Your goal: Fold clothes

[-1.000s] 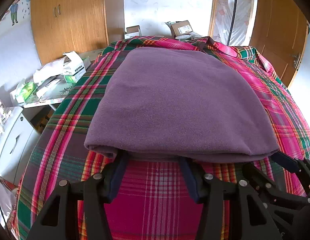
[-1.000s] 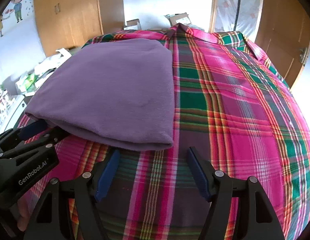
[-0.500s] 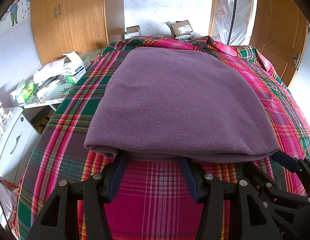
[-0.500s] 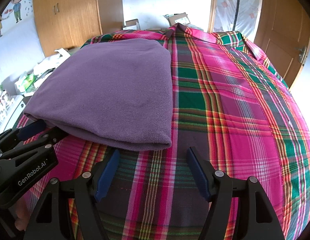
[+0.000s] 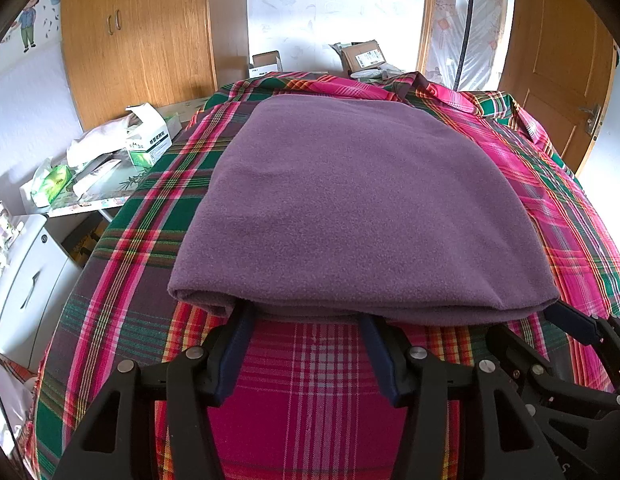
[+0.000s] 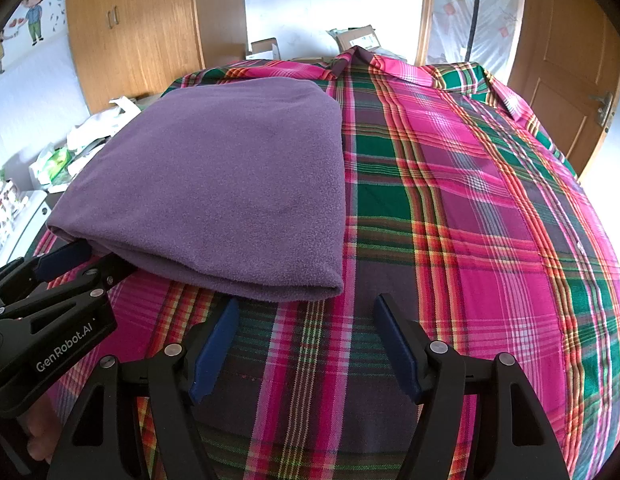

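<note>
Purple fleece garment (image 5: 361,208), folded into a thick rectangle, lay on the left half of a plaid-covered bed (image 6: 469,200), its folded edge near the bed's front edge. Left gripper (image 5: 306,320) had its blue-padded jaws apart, tips tucked under that front edge. Right gripper (image 6: 306,312) sat just short of the garment's front right corner, jaws apart and empty

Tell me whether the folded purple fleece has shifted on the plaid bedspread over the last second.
No. The purple fleece holds its place: in the right wrist view its right edge still runs along the same pink stripe of the plaid bedspread, as before.
</note>
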`<move>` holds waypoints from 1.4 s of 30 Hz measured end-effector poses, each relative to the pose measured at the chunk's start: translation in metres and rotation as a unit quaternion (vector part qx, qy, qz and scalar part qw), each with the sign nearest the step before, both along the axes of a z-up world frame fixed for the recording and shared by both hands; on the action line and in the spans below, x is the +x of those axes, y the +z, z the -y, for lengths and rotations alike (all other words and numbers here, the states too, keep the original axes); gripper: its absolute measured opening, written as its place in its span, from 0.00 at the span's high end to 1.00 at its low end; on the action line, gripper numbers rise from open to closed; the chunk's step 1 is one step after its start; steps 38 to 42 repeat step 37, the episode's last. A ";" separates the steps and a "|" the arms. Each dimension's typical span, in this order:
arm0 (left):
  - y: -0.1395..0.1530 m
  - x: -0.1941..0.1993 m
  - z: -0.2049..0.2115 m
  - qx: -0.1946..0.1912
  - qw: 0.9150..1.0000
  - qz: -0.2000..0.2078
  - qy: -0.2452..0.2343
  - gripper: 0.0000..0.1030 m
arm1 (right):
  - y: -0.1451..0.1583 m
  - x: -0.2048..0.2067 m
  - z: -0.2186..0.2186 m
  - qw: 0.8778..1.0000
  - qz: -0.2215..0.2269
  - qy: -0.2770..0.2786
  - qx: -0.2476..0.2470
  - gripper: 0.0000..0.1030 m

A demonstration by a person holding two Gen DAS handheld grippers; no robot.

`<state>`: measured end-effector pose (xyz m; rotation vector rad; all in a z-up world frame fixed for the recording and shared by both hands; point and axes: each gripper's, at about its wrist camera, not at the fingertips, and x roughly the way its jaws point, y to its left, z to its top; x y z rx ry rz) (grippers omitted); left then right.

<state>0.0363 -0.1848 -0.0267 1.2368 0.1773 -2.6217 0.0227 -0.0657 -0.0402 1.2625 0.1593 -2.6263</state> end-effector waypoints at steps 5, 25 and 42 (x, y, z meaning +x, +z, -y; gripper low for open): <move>0.000 0.000 0.000 -0.001 1.000 0.000 0.000 0.47 | 0.000 0.000 0.000 1.000 0.000 0.000 0.000 0.30; 0.000 0.000 0.001 -0.002 1.000 0.000 -0.002 0.47 | 0.000 0.000 0.001 1.000 0.000 0.000 0.000 0.30; -0.001 0.001 0.000 -0.004 1.000 0.000 -0.003 0.47 | 0.000 0.000 0.001 1.000 0.000 0.000 0.000 0.30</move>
